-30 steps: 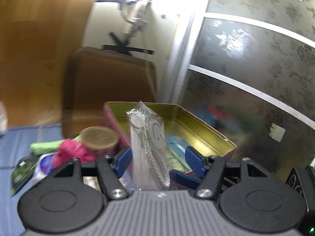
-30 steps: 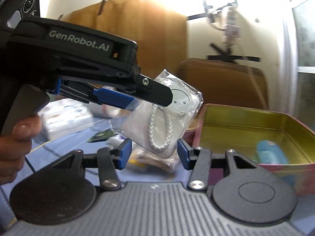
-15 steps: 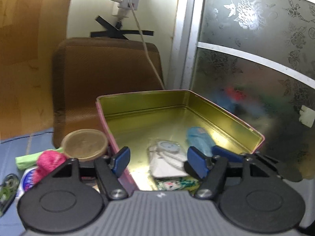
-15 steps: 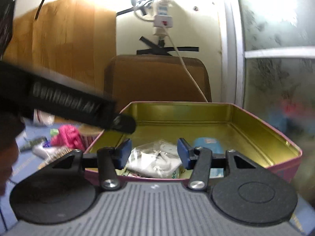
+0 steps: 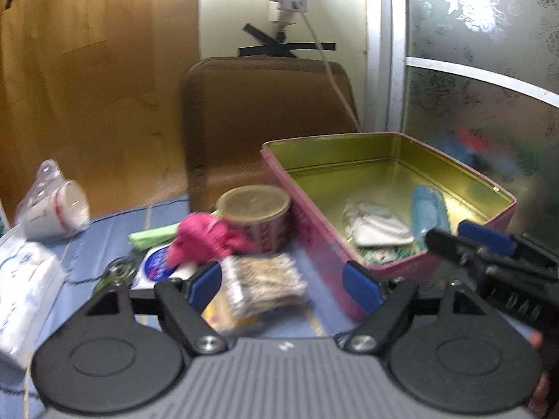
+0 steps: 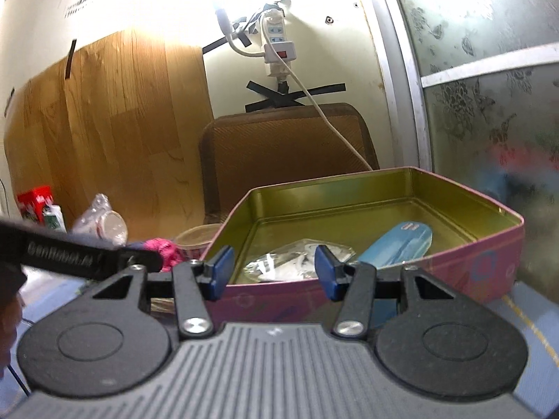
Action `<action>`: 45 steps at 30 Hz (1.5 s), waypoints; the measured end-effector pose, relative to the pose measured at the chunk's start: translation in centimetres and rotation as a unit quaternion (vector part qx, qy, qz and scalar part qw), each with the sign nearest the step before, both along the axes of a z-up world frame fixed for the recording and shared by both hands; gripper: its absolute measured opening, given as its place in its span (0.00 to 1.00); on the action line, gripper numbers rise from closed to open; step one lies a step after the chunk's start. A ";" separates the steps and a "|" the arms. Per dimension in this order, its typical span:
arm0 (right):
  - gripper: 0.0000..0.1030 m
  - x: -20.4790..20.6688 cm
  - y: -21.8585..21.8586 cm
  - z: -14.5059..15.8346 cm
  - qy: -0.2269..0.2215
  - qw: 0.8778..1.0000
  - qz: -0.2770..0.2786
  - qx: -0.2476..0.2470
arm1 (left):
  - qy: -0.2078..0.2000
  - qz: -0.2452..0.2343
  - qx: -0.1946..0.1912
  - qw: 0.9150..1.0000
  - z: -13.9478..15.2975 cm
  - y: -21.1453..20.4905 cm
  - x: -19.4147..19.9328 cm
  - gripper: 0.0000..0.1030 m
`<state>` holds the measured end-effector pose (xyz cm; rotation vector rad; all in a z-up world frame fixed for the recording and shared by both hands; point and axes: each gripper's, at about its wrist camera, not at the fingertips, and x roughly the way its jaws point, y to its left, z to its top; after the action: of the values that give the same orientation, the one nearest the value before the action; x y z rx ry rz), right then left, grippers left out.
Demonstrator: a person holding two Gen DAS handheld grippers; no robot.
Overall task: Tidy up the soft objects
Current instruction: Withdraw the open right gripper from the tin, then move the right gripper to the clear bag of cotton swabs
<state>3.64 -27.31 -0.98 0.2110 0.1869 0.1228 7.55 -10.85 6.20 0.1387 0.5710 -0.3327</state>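
Both tools released, nothing between the fingers. Left tool (image 5: 282, 288) low in the middle of its view, hanging over a speckled pack (image 5: 263, 284) on the blue surface (image 5: 87, 255). Right tool (image 6: 273, 272) low in the middle of its view, just in front of the near wall of the pink tin (image 6: 401, 288).

Already inside the tin: a white bag (image 6: 300, 262) and a blue pouch (image 6: 398, 246), side by side on the gold floor.

Still outside, left of the tin: a pink cloth (image 5: 209, 241), a green cloth (image 5: 152, 237) behind it, a round can (image 5: 255, 218) touching the pink cloth, and a white packet (image 5: 24, 279) at the far left edge.

Likely next pick: the speckled pack or the pink cloth.

Things that could go wrong:
- Pinching only a loose fold, so the cloth slips out on the way up.
- Bumping the can, since it sits right against the cloth.
- Knocking the two tools together near the tin's corner, at the right of the left view.
- Catching the tin's rim and shoving it.
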 end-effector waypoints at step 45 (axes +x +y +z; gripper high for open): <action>0.56 -0.4 7.5 0.1 0.020 0.997 0.067 -0.035 | 0.052 0.177 -0.041 0.982 -6.5 16.5 -0.7 0.87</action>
<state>3.20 -19.85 -0.92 0.1321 0.2446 0.2447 6.86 5.63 -0.25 -0.0601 0.6720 -0.0174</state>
